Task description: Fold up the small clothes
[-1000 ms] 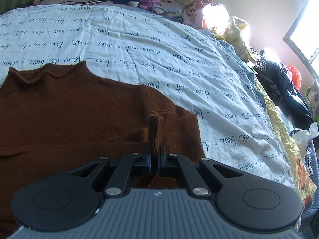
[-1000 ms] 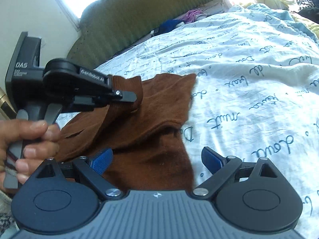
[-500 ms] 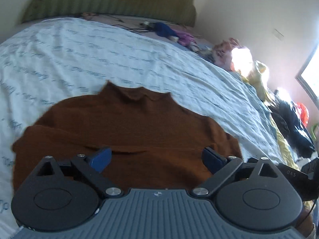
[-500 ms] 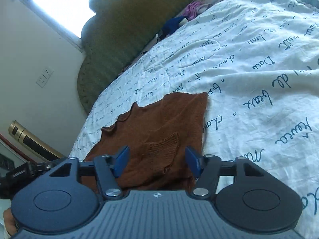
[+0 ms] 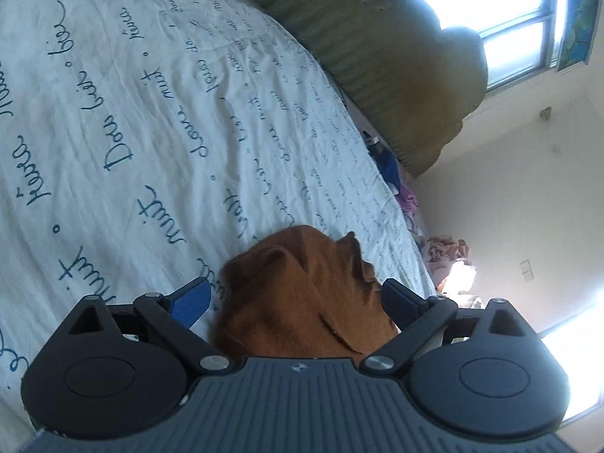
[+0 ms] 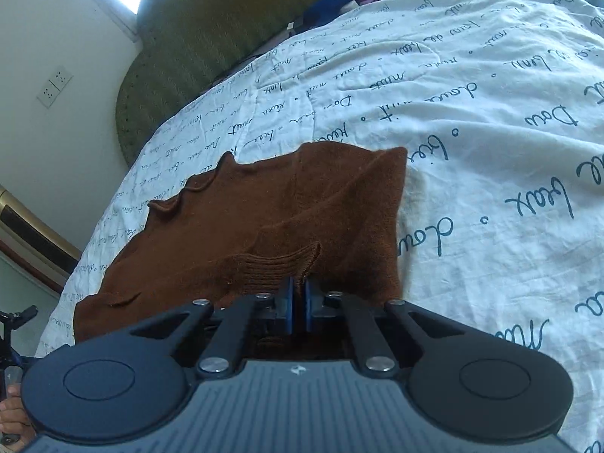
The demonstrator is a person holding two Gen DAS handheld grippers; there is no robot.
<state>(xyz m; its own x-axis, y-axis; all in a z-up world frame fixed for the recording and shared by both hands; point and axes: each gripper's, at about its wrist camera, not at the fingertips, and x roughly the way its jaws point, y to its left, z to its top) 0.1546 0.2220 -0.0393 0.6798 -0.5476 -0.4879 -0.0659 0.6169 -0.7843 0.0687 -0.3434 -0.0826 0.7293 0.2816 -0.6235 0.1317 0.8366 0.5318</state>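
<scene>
Our right hand-held gripper has just closed its jaws on the ribbed cuff of the brown sweater, which lies on the bed just ahead. Our left hand-held gripper stands wide open, the sweater's bunched edge between its fingers.

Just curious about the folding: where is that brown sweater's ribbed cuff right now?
In the right wrist view the ribbed cuff lies on the brown sweater, low centre, pinched in the right gripper.
</scene>
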